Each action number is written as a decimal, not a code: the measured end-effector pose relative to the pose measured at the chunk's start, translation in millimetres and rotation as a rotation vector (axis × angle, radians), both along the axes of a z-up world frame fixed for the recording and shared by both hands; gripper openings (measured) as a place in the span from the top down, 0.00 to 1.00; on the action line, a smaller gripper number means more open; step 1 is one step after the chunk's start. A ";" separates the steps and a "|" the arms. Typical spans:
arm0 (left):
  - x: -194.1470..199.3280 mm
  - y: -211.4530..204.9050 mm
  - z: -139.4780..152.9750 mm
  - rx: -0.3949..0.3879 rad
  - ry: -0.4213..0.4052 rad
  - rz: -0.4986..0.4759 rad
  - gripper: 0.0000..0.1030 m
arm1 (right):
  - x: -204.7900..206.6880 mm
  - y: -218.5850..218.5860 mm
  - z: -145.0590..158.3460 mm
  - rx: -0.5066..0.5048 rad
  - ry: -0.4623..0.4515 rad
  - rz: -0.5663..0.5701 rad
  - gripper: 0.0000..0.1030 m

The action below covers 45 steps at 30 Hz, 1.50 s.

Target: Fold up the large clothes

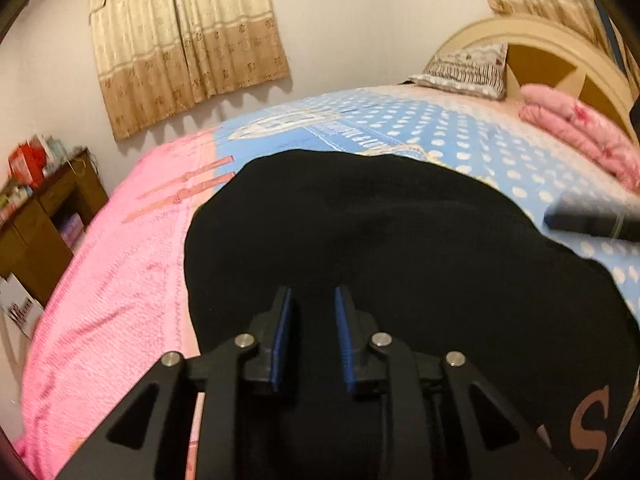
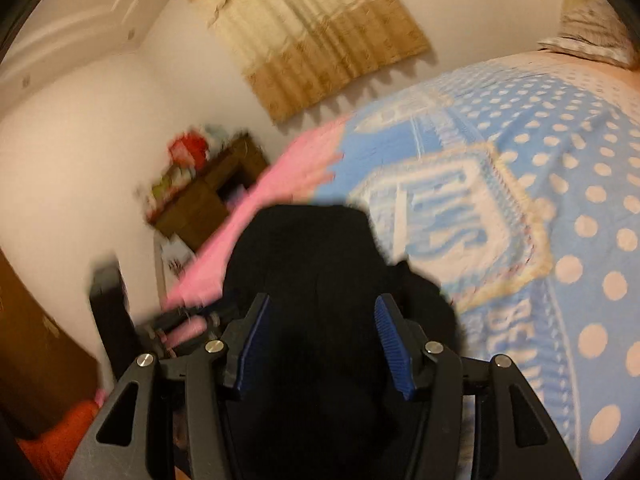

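Left tongs (image 1: 316, 300) narrow, a slit between the blue pads with nothing pinched; black garment (image 1: 380, 240) lies on the bed (image 1: 120, 280) directly under and ahead of them. Right tongs (image 2: 320, 312) about half spread, black cloth between the pads in view, but whether the pads touch it can't be told, since that view is motion-blurred.

Risks, as judgement:
- both tongs loose, so the fold may spring back or slump and the edges end up uneven
- a thick black bunch ahead of the right tongs means a re-grab may catch several layers and drag the whole pile
- black on black makes hems hard to find, so the wrong edge could be picked

Counts: 1 black garment, 2 tongs, 1 bed, 1 patterned pillow (image 1: 464, 68) far ahead-right of left tongs, 1 pink folded quilt (image 1: 580, 136) right, 2 curtains, 1 wooden cabinet (image 1: 40, 220) far left.
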<state>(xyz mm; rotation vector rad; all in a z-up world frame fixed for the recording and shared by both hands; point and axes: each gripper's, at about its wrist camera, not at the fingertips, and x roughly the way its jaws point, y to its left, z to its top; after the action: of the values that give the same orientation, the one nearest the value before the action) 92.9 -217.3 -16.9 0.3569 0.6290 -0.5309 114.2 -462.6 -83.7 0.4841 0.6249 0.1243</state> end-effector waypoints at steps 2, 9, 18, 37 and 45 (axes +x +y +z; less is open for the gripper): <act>-0.7 -3.8 -0.3 0.025 -0.004 0.000 0.78 | 12.3 10.2 -35.9 -0.035 0.108 -0.023 0.36; 0.3 18.9 21.6 -0.044 0.086 -0.001 0.42 | -3.4 -7.8 -54.2 0.168 0.042 -0.078 0.31; 16.2 97.3 44.9 -0.219 0.131 0.118 0.00 | -16.3 -17.3 -5.0 0.087 0.080 -0.081 0.23; 39.9 61.9 -40.8 -0.454 0.529 -0.034 0.00 | 51.4 -32.5 -85.8 0.349 0.239 0.250 0.01; 24.7 40.2 -28.1 -0.402 0.434 -0.029 0.09 | 59.0 -7.2 -80.4 0.321 0.222 0.255 0.02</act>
<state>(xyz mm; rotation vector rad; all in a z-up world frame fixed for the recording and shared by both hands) 117.6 -177.1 -45.0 -0.1360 0.9132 -0.7548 173.2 -469.8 -164.1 0.7331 0.8891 0.4211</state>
